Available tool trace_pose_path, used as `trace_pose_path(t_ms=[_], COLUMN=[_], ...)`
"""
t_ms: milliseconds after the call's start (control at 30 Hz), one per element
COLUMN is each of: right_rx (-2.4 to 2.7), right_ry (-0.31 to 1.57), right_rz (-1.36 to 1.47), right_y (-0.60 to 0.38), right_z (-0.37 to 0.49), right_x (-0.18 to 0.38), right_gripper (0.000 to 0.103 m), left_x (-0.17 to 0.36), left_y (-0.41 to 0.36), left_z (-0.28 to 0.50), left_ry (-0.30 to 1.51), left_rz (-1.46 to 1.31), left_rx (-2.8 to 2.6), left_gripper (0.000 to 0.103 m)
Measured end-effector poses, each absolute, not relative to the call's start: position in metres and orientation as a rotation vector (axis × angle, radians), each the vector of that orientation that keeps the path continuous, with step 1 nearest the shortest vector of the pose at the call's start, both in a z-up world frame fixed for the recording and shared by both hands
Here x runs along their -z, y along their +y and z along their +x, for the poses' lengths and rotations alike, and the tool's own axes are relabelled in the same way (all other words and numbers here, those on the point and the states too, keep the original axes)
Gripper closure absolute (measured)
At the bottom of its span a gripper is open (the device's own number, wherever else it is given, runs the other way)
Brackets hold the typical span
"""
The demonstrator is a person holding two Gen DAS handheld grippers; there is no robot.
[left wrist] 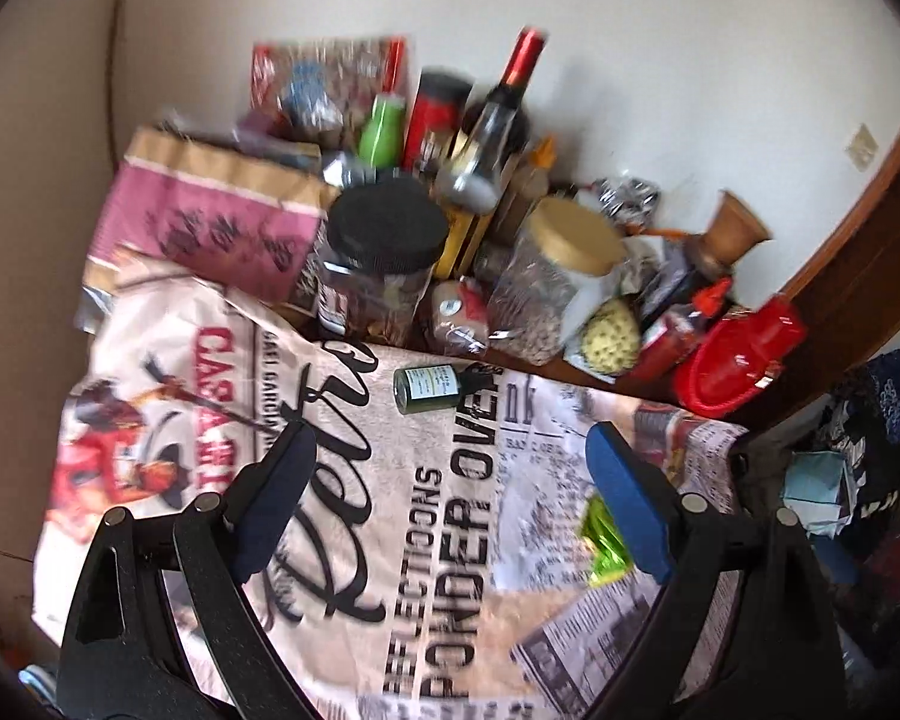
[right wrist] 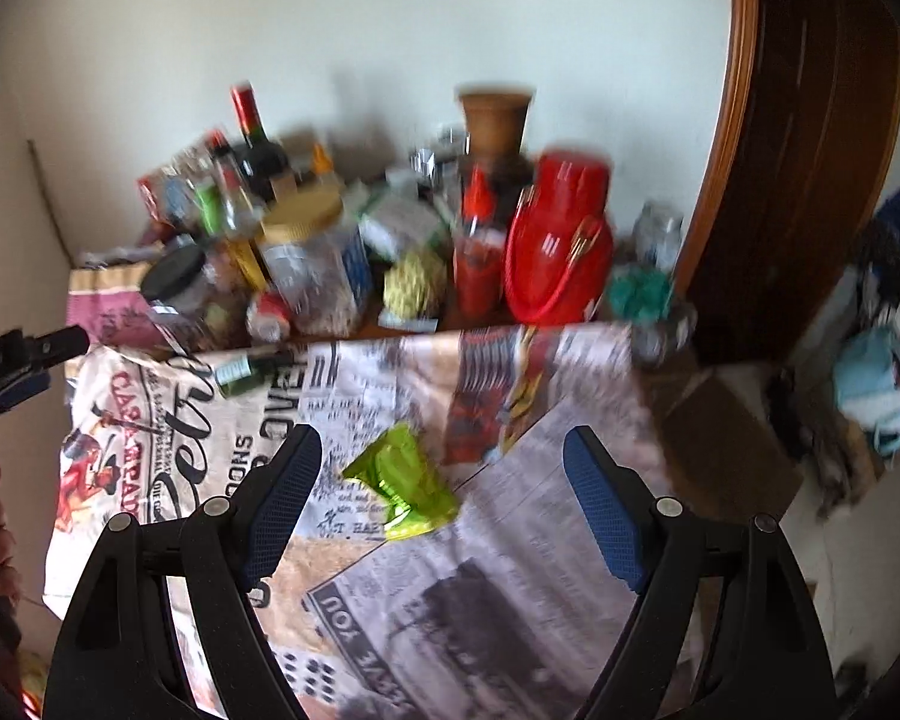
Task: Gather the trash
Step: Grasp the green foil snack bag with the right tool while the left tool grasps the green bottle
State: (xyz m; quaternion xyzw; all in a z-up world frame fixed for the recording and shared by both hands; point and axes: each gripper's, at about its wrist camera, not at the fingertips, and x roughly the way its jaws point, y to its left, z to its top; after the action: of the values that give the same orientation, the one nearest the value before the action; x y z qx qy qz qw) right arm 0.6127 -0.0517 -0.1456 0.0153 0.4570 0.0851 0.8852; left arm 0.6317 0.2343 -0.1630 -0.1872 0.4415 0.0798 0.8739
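Observation:
A crumpled green foil wrapper (right wrist: pixel 403 493) lies on the newspaper-print tablecloth (right wrist: pixel 510 570); it also shows in the left wrist view (left wrist: pixel 605 540), partly behind the right finger. A small dark green bottle (left wrist: pixel 435 387) lies on its side on the cloth, also in the right wrist view (right wrist: pixel 247 370). My left gripper (left wrist: pixel 450 450) is open and empty above the cloth, short of the bottle. My right gripper (right wrist: pixel 441 450) is open and empty, with the wrapper between its fingers. The left gripper's tip (right wrist: pixel 36 348) shows at the right view's left edge.
The table's back is crowded: a black-lidded jar (left wrist: pixel 384 258), a wine bottle (left wrist: pixel 492 120), a tan-lidded jar (left wrist: pixel 558 276), a red container (left wrist: pixel 744 354), a pink and tan paper bag (left wrist: pixel 210 216). A wall stands behind. A wooden door frame (right wrist: pixel 732 150) and clutter (right wrist: pixel 870 390) are at the right.

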Motion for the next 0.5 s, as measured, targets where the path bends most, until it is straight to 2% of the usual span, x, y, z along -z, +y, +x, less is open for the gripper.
trace_pose_path(t_ms=[167, 400, 500], right_rx=[-0.166, -0.19, -0.213], right_ry=[1.058, 1.187, 1.245], right_rz=[0.021, -0.026, -0.004], right_y=[-0.035, -0.024, -0.022], right_z=[0.638, 0.661, 0.667], right_x=[0.199, 0.264, 0.287], right_gripper=[0.023, 0.023, 0.023], left_x=[0.229, 0.293, 0.309], left_y=[0.244, 0.243, 0.243], left_z=[0.684, 0.727, 0.736], left_ry=[1.005, 1.057, 1.07], left_rz=[-0.408, -0.46, -0.469], left_rx=[-0.172, -0.193, -0.217], left_gripper=[0.012, 0.012, 0.018])
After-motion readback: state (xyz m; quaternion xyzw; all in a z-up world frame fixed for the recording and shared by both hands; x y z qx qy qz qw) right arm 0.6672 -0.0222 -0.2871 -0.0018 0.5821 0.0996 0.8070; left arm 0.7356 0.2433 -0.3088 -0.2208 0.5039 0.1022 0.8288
